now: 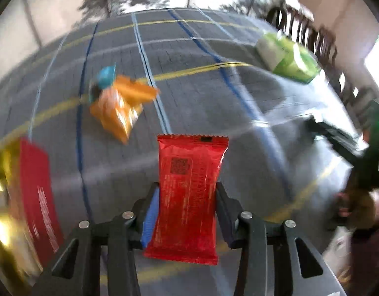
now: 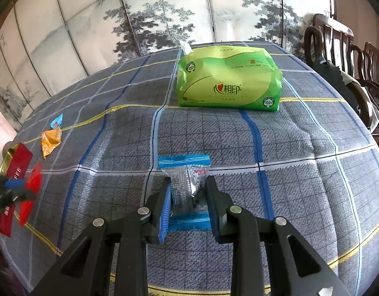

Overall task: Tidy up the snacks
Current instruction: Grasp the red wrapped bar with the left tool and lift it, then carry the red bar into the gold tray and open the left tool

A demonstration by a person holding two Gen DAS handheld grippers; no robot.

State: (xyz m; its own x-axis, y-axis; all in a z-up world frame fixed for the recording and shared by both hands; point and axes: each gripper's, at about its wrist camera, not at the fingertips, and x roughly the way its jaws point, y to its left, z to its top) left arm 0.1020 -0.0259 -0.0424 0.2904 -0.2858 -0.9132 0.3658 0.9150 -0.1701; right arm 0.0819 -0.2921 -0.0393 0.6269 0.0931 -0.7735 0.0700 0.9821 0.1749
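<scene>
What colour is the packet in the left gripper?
Red, with darker printed text; the packet shows best in the left wrist view, clamped by the left gripper.

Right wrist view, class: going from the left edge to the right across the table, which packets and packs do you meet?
Red packet in the left tongs → orange packet → clear blue-edged packet in the right tongs → green tissue pack.

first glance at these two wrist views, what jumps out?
The red snack packet, clamped in the left gripper dead centre of the left wrist view. Then the big green tissue pack at the far side of the plaid tablecloth, and the clear blue-edged packet pinched in the right gripper.
</scene>
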